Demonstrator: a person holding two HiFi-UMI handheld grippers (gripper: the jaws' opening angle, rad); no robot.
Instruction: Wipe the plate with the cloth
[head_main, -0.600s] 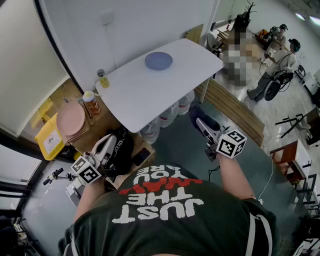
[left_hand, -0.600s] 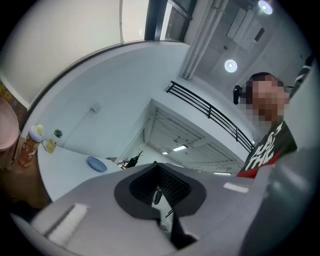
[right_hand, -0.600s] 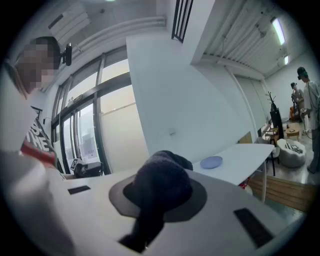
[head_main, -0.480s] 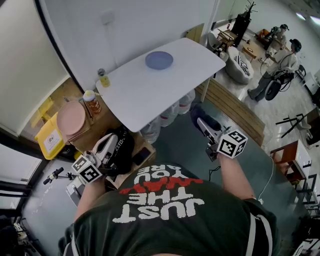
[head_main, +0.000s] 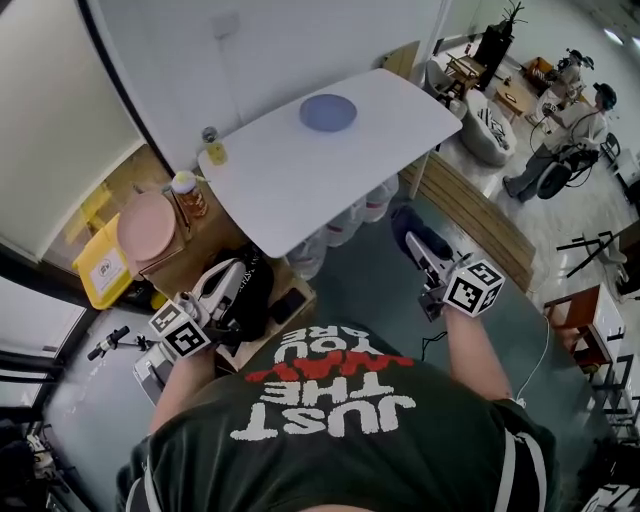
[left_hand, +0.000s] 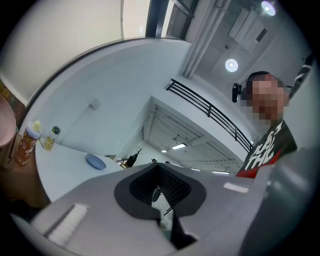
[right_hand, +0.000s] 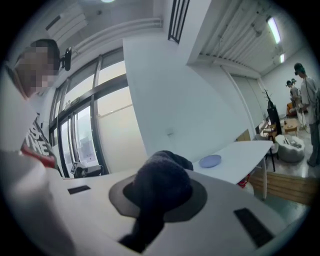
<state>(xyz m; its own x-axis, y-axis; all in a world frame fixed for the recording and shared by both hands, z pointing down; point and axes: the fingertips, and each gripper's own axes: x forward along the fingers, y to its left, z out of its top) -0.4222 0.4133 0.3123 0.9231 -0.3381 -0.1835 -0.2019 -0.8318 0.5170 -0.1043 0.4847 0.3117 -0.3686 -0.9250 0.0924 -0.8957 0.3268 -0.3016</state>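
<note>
R gripper (head_main: 418, 243) pinches dark cloth (right_hand: 162, 182), bunched btwn jaws. L gripper (head_main: 233, 275) is pressed together, nothing in it. Blue plate (head_main: 328, 112) sits on white table (head_main: 290, 195), wall side, well apart from both grippers. Risks: plate may slide under the wipe if L doesn't steady it; loose wad could slip out. Table's near edge lies btwn person & plate, w/ 1 small bottle (head_main: 214, 152) at its left corner. Floor (head_main: 360, 285) ahead is open; dark bag (head_main: 250, 295) crowds L side.
</note>
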